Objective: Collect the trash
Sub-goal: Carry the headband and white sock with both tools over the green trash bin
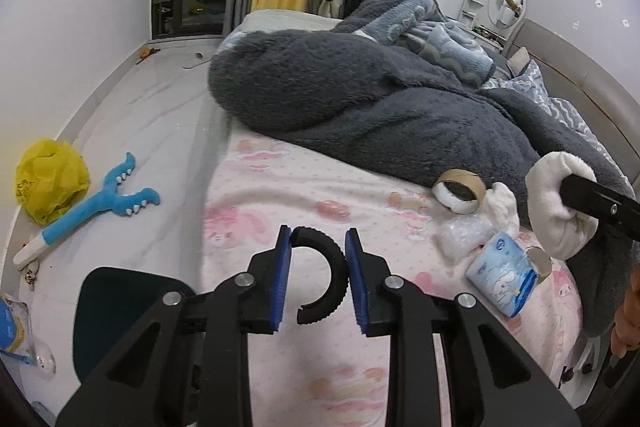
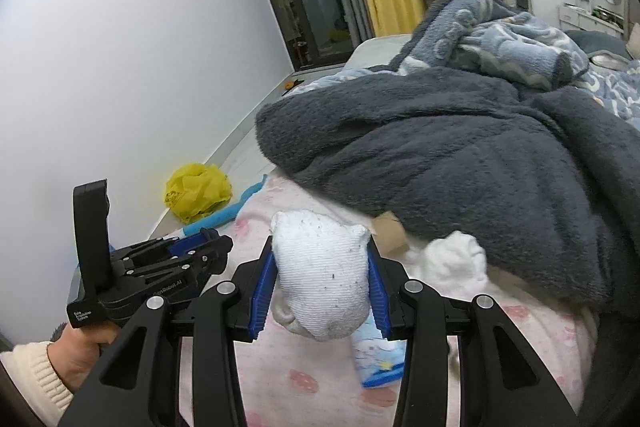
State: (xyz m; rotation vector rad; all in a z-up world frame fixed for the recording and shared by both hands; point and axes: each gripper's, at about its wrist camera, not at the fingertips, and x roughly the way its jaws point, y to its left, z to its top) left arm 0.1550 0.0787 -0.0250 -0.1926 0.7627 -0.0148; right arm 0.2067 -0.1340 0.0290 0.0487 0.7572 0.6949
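**Kid:** What are your tongs holding?

**Me:** My left tongs [image 1: 316, 269] are squeezed tight on one black half-ring [image 1: 327, 275]. It is a curved plastic piece and both blue pads press on it. My right tongs [image 2: 320, 287] are gripping one white sock [image 2: 324, 279], all bunched up, with little dark specks on it.

**Kid:** How many bits of trash can you count on the bed?

**Me:** One cardboard tube [image 1: 460, 193], lying near the edge of the blanket. One blue tissue pack [image 1: 505, 273] with cartoon pictures, nearer to me and to the right. One clear crinkly plastic wrap [image 1: 464, 239] just beside the pack. One more white fluffy lump [image 1: 502, 207] sits between the tube and the pack. I cannot tell if it is a sock.

**Kid:** And on the floor?

**Me:** One yellow plastic bag [image 1: 50, 185], crumpled, far left by the wall. One blue toy [image 1: 96, 207] with teeth lies just beside it.

**Kid:** What is in the way?

**Me:** A big dark grey blanket [image 1: 360, 107] covers the far part of the pink sheet [image 1: 280, 195]. It hangs over part of the tube. The sock in my right tongs hides part of the tissue pack too.
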